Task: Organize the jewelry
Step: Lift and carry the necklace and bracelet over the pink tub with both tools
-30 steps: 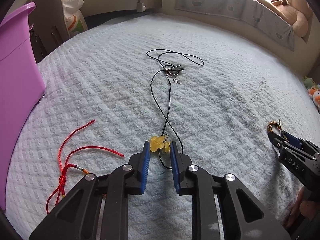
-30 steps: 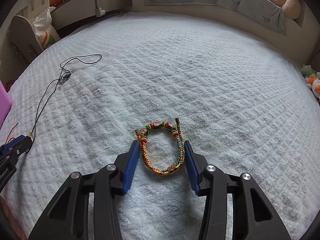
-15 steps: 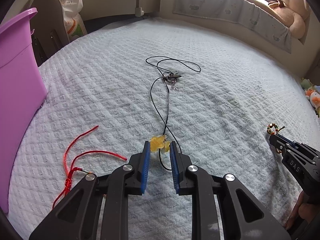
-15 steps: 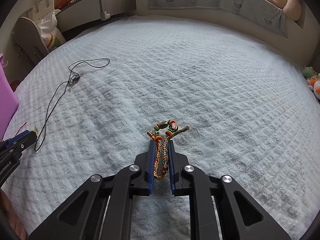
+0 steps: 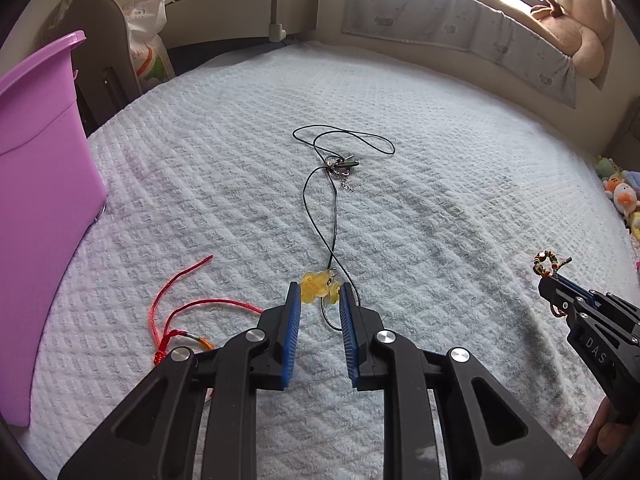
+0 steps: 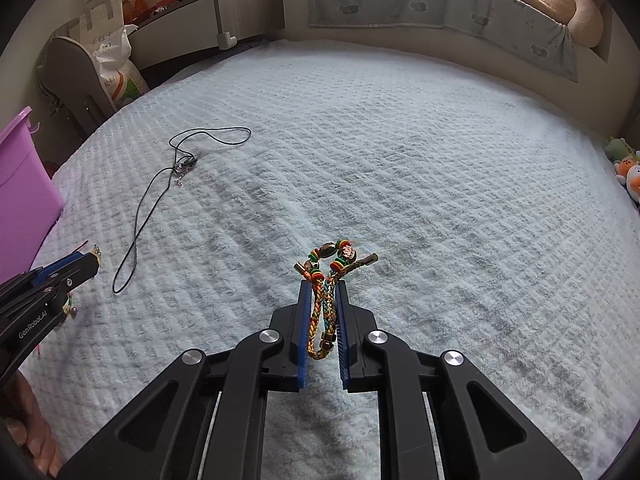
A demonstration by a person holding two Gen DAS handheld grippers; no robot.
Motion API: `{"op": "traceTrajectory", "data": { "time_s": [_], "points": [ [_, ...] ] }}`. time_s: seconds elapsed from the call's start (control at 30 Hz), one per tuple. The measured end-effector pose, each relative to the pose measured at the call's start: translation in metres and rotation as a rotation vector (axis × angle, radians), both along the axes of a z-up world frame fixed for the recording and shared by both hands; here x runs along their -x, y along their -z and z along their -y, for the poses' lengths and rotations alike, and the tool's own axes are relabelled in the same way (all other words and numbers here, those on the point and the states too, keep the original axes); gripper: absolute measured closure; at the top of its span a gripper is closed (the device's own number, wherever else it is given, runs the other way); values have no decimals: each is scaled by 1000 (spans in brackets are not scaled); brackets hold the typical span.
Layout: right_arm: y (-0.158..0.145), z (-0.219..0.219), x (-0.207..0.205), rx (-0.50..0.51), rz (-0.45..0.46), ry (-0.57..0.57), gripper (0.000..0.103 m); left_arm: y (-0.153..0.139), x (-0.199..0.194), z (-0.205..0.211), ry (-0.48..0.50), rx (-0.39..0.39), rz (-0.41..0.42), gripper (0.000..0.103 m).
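Multicoloured braided bracelet [image 6: 325, 304], beaded, folded double in right tongs [image 6: 323, 292].

bedspread [image 6: 420, 168]: pale waffle-textured cloth, matt, fluffy. bracelet [image 6: 326, 304]: braided multicolour cord, glossy beads, metal end caps. necklace [image 5: 334, 208]: thin black glossy cord, translucent yellow plastic-looking pendant [image 5: 316, 286]. bin [image 5: 36, 184]: smooth purple plastic.

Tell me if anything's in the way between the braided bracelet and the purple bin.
The other tongs are. The right tongs grip the braided bracelet; the purple bin sits far left. The left tongs, holding the black cord necklace, lie between them.
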State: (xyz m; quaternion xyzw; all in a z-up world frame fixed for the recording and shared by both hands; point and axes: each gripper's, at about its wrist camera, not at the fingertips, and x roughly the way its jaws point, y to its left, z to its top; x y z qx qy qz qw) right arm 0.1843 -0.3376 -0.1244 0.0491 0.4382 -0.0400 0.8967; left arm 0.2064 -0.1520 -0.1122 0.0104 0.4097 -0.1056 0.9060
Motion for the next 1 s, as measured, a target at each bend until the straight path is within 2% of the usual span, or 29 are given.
{"op": "traceTrajectory", "data": {
  "time_s": [0.6, 0.77, 1.0],
  "points": [
    [-59, -14, 39, -15, 74, -22, 91, -50, 41, -34, -37, 19, 38, 83],
    [-89, -28, 47, -15, 93, -52, 91, -81, 55, -47, -64, 23, 65, 83],
    [-147, -54, 57, -20, 110, -130, 91, -135, 75, -70, -126, 12, 84, 83]
  ]
}}
